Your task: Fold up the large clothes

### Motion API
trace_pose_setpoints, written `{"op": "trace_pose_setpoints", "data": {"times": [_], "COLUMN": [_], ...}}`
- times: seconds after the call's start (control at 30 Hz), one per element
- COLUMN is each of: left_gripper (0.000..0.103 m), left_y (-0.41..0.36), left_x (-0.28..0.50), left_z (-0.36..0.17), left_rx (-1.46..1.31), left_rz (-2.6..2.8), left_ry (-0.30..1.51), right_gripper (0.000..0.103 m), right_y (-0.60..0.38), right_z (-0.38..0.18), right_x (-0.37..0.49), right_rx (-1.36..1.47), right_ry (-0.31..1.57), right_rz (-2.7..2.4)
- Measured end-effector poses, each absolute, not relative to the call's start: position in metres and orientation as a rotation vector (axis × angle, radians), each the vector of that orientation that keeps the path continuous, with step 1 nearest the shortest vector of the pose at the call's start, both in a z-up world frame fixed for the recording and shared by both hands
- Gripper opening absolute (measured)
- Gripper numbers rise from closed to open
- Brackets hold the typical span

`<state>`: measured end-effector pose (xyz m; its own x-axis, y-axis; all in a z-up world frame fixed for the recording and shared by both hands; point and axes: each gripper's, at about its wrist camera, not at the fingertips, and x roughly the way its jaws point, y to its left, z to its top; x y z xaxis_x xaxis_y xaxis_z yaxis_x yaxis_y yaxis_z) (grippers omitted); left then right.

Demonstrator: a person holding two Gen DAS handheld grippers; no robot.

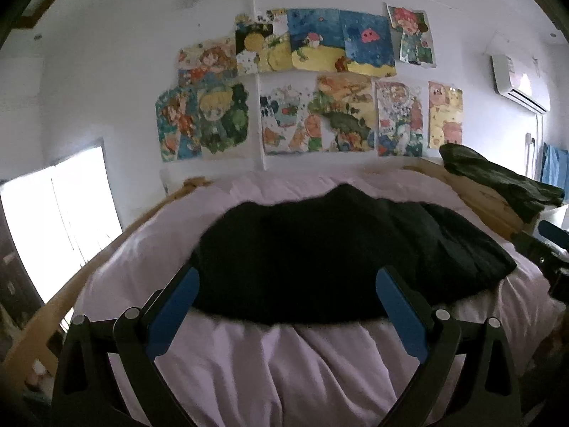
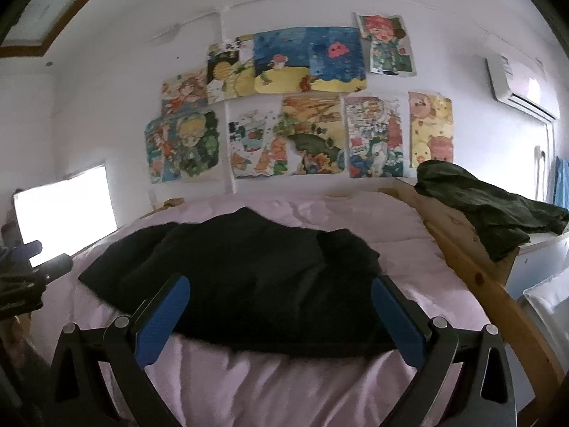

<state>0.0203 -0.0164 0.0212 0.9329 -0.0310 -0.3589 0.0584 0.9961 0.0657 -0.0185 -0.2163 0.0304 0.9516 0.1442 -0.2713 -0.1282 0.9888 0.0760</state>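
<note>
The black, soft-looking knit garment lies in a partly folded heap on the pale pink quilted bedcover, below the wall of children's drawings. Left of the garment's middle, the left gripper hovers, jaws spread, holding nothing. Right of it, the right gripper likewise stands spread and empty. The cloth looks limp and fairly bulky, likely sagging when lifted; pinching its near edge corners seems best. No containers are visible.

No text or labels can be read here.
</note>
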Motion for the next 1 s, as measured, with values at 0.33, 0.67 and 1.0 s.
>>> {"op": "trace_pose_setpoints", "data": {"times": [0.33,0.67,1.0], "left_gripper": [0.098,0.098,0.098], "left_y": [-0.011,-0.007,-0.007], "left_x": [0.015,0.003,0.003], "left_z": [-0.01,-0.009,-0.009], "left_rx": [0.045,0.031,0.033], "left_rz": [0.003,0.0,0.0], "left_ry": [0.52,0.482,0.482], "right_gripper": [0.103,0.103,0.103], "right_y": [-0.193,-0.186,-0.185], "right_z": [0.004,-0.003,-0.007], "right_x": [-0.027,-0.026,-0.021], "right_rx": [0.066,0.054,0.056], "right_ry": [0.358,0.379,0.401], "right_rz": [0.191,0.204,0.197]}}
